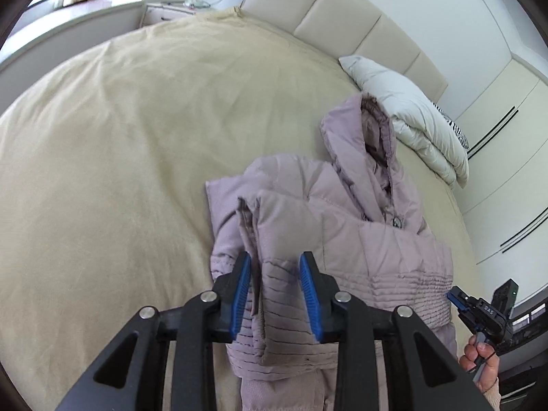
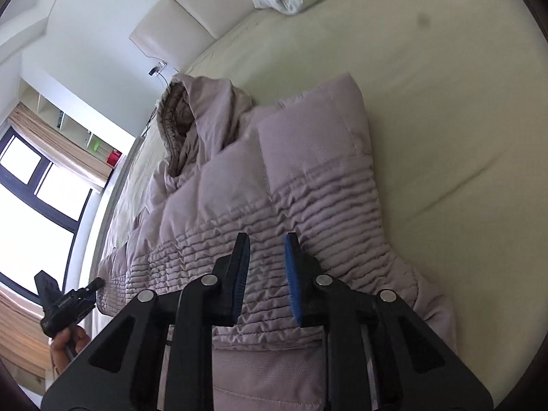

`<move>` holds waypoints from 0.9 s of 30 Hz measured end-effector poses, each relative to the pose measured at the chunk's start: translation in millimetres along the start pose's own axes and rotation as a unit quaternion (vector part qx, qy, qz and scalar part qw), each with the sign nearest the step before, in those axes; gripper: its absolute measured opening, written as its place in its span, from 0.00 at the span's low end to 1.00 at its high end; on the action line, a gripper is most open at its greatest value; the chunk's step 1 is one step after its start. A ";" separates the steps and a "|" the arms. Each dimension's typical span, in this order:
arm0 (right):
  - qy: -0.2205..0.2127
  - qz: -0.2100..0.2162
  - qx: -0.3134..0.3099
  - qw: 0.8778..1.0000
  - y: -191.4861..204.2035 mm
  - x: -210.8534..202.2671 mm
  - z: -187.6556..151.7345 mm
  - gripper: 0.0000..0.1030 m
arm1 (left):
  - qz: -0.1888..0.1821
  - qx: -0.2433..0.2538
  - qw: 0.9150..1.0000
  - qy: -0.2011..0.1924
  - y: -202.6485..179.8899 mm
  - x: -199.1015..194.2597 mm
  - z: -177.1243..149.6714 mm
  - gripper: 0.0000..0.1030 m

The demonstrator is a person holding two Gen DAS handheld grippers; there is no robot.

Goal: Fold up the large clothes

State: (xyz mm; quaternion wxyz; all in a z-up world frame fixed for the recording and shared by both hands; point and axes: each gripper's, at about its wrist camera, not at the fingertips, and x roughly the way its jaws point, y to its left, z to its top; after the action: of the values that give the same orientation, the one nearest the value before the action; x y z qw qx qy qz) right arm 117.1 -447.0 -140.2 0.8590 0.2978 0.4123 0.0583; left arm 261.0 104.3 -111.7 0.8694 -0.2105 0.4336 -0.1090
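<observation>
A mauve hooded puffer jacket lies folded on the beige bed, hood toward the headboard. My left gripper hangs over the jacket's left folded edge; its blue pads stand apart with a fold of the quilted fabric between them, not pinched. The right gripper shows in the left wrist view at the jacket's right edge. In the right wrist view the jacket fills the middle. My right gripper is open just above the ribbed waist band. The left gripper touches the far edge there.
A folded white duvet lies by the padded headboard near the hood. A nightstand stands at the far corner. White wardrobe doors are on the right. A window lies beyond the bed's side.
</observation>
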 end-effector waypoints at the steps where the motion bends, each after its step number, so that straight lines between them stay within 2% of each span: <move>1: -0.015 0.001 -0.017 1.000 9.9 -6.4 4.1 0.20 | -0.001 0.001 1.000 -0.018 -3.8 -9.0 2.8 0.31; 3: -0.033 0.006 -0.042 0.999 26.3 -11.9 9.4 0.21 | 0.000 0.027 0.999 -0.029 -20.6 -13.9 6.6 0.31; 5: -0.025 -0.009 -0.068 0.997 39.1 -3.1 14.5 0.21 | -0.001 0.067 0.998 -0.019 -42.5 -3.6 4.2 0.31; 7: 0.007 -0.061 -0.092 0.994 40.3 22.2 10.5 0.23 | 0.009 0.100 0.995 0.002 -58.6 16.9 -3.5 0.31; 8: 0.040 -0.095 -0.102 0.990 37.4 43.1 4.7 0.24 | 0.022 0.108 0.994 0.023 -61.6 32.9 -8.2 0.31; 9: 0.052 -0.101 -0.106 0.988 31.5 55.7 -2.4 0.24 | 0.030 0.107 0.993 0.044 -60.2 47.6 -12.6 0.30; 10: 0.029 -0.094 -0.114 0.989 28.8 52.2 -7.2 0.24 | 0.038 0.105 0.993 0.046 -58.9 54.4 -16.3 0.30; 12: 0.019 -0.084 -0.122 0.989 31.5 43.3 -9.2 0.27 | 0.036 0.108 0.993 0.038 -60.8 50.2 -17.3 0.32; 13: 0.022 -0.065 -0.114 0.991 31.0 39.5 -7.5 0.41 | 0.026 0.102 0.994 0.036 -61.5 45.8 -14.2 0.38; 14: 0.028 -0.024 -0.097 0.995 29.0 36.5 -4.7 0.56 | 0.017 0.095 0.995 0.032 -62.7 41.0 -10.6 0.42; 15: 0.035 0.026 -0.074 0.996 27.6 34.1 -0.2 0.87 | 0.011 0.096 0.995 0.022 -66.7 36.1 -5.7 0.49; 16: 0.037 0.068 -0.050 0.996 27.3 32.3 5.3 1.00 | 0.004 0.100 0.995 0.010 -72.3 32.1 0.1 0.56; 18: 0.039 0.128 -0.008 0.991 29.8 33.1 18.4 1.00 | -0.014 0.101 0.995 -0.003 -83.2 32.3 15.6 0.67; 19: 0.040 0.135 0.000 0.990 33.0 36.2 25.6 1.00 | -0.019 0.097 0.995 -0.003 -88.7 37.6 24.7 0.68; 21: 0.042 0.111 -0.015 0.993 44.9 46.3 37.0 1.00 | -0.016 0.098 0.995 0.002 -103.5 53.6 45.5 0.68; 24: 0.042 0.049 -0.056 0.996 62.1 59.6 55.8 1.00 | -0.007 0.110 0.994 0.004 -129.1 81.4 78.3 0.69; 27: 0.041 0.030 -0.067 0.996 70.0 72.7 72.4 1.00 | -0.006 0.104 0.994 0.025 -151.7 119.7 111.8 0.70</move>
State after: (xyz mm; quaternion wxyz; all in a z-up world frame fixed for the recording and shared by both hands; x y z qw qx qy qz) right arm 228.5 -398.4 -115.0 0.8574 0.2488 0.4333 0.1234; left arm 421.2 -44.5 -66.7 0.8747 -0.1188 0.4404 -0.1637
